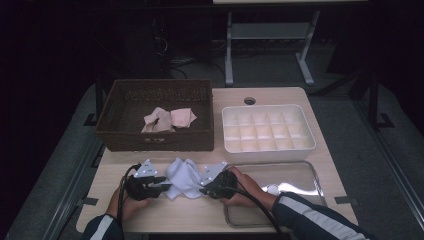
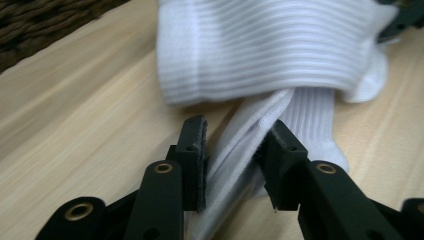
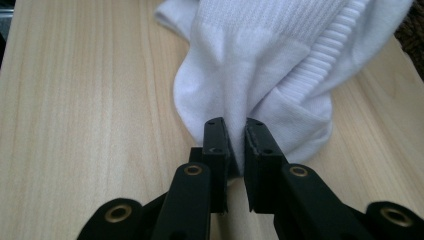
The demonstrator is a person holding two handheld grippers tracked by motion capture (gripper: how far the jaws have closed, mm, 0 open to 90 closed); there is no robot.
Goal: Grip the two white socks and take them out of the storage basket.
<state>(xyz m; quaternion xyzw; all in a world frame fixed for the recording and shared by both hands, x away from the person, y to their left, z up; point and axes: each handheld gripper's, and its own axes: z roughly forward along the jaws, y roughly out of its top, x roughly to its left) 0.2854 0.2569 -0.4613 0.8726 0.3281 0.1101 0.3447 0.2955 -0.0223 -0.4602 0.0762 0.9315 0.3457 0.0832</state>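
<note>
Your right gripper (image 3: 235, 131) pinches the white sock (image 1: 184, 177); left fingers (image 2: 196, 150) straddle its nine o'clock end, part-open, readying a fold.

Both grippers black: left gripper (image 1: 159, 188), right gripper (image 1: 202, 190). Grey three-cornered plate atop each, dotted with small screws. Brass-ringed pivots behind the jaws, flat pads at tips. Black cables trail rearward. Dark sleeves (image 1: 310, 217) with white stripes.
</note>
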